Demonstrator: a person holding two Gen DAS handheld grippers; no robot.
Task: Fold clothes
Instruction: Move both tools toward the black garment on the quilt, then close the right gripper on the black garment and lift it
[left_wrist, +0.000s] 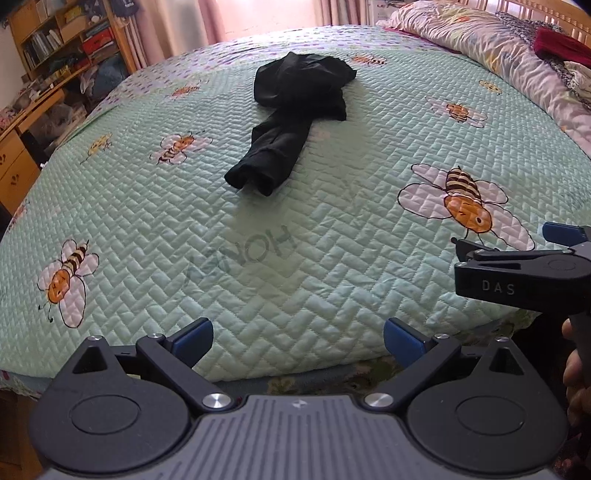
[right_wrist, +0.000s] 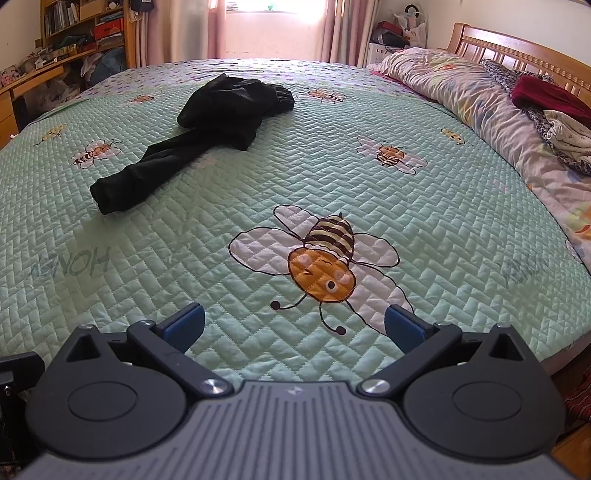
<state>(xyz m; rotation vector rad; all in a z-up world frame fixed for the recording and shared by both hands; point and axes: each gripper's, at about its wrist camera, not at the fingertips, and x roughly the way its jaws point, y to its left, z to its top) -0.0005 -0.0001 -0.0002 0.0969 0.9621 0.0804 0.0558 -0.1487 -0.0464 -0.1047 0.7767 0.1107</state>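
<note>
Fingers (left_wrist: 192, 341) apart — trousers (left_wrist: 291, 110) crumpled.

The crumpled black cloth garment (left_wrist: 291, 110) looks soft and matt on the mint-green quilted bedspread (left_wrist: 258, 258), whose stitched fabric has a faint sheen. Each matt black plastic hand-held gripper (left_wrist: 297, 338) (right_wrist: 294, 328) carries shiny metal pivot screws and blue pads (right_wrist: 184, 326). The slatted wooden headboard (right_wrist: 517, 48) looks smooth and varnished.

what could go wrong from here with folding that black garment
1. The black garment lies bunched, its layers overlapping, so a pinch may catch several layers and fold it crooked.
2. It sits far up the quilt, away from both open grippers, left and right; a long reach may drag the quilt into wrinkles.
3. The garment's near end is rolled, so the hem may be hard to find.
</note>
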